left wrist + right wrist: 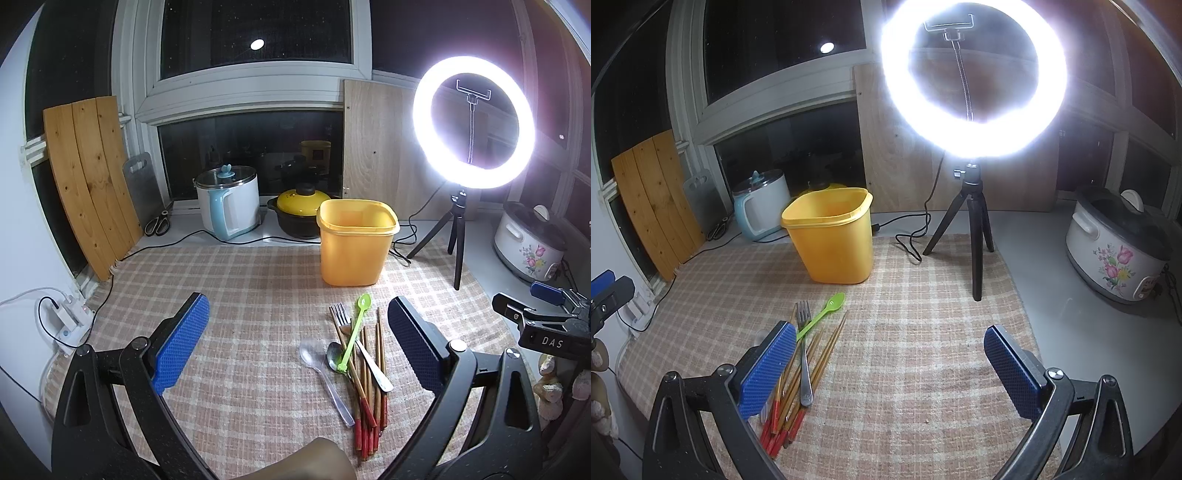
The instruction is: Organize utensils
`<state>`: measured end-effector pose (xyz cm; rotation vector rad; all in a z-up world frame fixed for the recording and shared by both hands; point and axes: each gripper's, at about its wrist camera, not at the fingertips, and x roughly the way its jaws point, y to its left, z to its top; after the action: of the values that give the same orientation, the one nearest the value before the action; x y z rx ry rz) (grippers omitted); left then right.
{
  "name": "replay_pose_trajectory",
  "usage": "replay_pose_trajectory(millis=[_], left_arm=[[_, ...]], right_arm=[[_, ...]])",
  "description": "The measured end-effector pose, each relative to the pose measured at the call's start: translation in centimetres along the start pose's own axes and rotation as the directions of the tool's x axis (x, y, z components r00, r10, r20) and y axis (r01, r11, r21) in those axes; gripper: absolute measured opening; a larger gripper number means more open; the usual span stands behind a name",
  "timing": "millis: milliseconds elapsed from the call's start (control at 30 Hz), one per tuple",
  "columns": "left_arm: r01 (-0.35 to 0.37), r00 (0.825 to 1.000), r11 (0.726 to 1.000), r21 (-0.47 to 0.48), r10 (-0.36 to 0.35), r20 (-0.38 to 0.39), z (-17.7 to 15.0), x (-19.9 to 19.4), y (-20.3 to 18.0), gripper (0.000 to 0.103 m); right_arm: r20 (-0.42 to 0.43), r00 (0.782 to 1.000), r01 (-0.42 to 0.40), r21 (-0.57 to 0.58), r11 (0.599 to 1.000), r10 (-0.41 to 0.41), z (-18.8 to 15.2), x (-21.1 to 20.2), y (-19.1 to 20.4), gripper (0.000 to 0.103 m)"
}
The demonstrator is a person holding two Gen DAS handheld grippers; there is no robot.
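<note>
Item: loose pile of utensils on the checked mat (240, 295) covering my desk, comprising a bundle of red-tipped chopsticks (369, 387), a metal fork (341, 317), a metal spoon (334, 356), a green plastic spoon (354, 328) lying across the others, and a clear plastic spoon (317, 365) just left of the heap. Container: yellow bin (352, 242), upright, nothing visible inside from these angles, standing behind the pile and apart from it. My left claw (295, 339) hangs above the mat with jaws spread wide, holding nothing, the pile toward its right finger. My right claw (886, 369) is likewise spread and unloaded, its left finger (768, 369) overlapping the pile. Surroundings: lit ring light (472, 122) on a tripod, white kettle (229, 199), yellow-lidded pot (299, 210), flowered cooker (1115, 247).
</note>
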<state>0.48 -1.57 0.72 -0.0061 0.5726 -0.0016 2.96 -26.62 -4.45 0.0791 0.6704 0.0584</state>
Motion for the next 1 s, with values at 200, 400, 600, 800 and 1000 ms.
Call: replay_pose_trajectory(millis=[200, 400, 600, 800, 1000], left_arm=[[0.001, 1.000, 1.000, 0.001, -0.001, 0.001, 0.3, 0.2, -0.1, 0.099], [-0.001, 1.000, 1.000, 0.001, 0.001, 0.001, 0.5, 0.2, -0.2, 0.099], [0.000, 1.000, 1.000, 0.001, 0.000, 0.000, 0.4, 0.2, -0.1, 0.099], [0.005, 1.000, 1.000, -0.003, -0.005, -0.011, 1.1, 1.1, 0.5, 0.099], [0.013, 1.000, 1.000, 0.000, -0.013, -0.028, 1.0, 1.6, 0.9, 0.099]], right_arm=[[-0.004, 1.000, -0.009, -0.004, 1.000, 0.009, 0.5, 0.5, 0.1, 0.103], [-0.006, 1.000, -0.011, -0.006, 1.000, 0.011, 0.6, 0.6, 0.1, 0.103], [-0.009, 1.000, -0.012, -0.006, 1.000, 0.012, 0.5, 0.6, 0.2, 0.103], [-0.015, 1.000, -0.015, -0.008, 1.000, 0.015, 0.7, 1.0, 0.3, 0.103], [-0.033, 0.999, -0.016, -0.008, 1.000, 0.016, 0.8, 1.5, 0.4, 0.103]])
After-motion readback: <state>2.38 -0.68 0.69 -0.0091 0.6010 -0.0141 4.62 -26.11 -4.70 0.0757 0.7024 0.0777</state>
